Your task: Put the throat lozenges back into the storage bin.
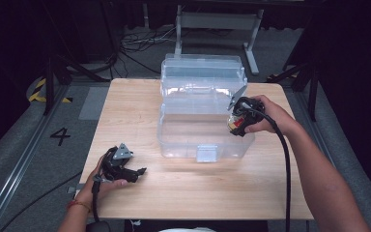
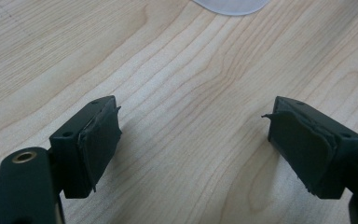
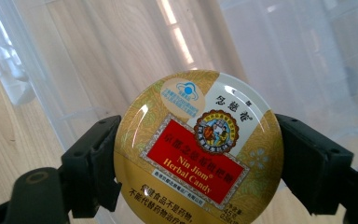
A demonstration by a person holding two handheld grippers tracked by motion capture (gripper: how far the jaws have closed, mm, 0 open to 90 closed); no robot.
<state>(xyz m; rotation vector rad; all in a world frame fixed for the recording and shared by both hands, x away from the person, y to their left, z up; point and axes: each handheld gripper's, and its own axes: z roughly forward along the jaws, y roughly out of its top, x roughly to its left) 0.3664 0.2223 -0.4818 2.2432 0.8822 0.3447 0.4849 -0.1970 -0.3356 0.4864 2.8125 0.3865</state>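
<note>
High view shows a clear plastic box point(image 1: 200, 130) standing on the middle of the wooden tabletop point(image 1: 198, 186), its lid point(image 1: 203, 72) swung up at the far side so the inside is open from above. The right gripper point(image 1: 236, 122) is held over the box's right-hand rim, and its jaws are pinching a round candy tin point(image 3: 198, 149) by its edges, one jaw on each side; in the right gripper view the printed gold and red face of the tin is turned to the camera, with the box's clear walls point(image 3: 98, 60) just behind it. Gripping the tin by its rim keeps it flat between the pads and leaves its underside free, which suits lowering it into the box or lifting it out; which of the two cannot be told from here. The left gripper point(image 1: 137, 171) lies low near the front left corner of the box, well apart from it, in the person's left hand point(image 1: 96, 186). In the left gripper view its jaws are spread wide over bare wood with nothing between them, so it appears to be simply waiting out of the way.
</note>
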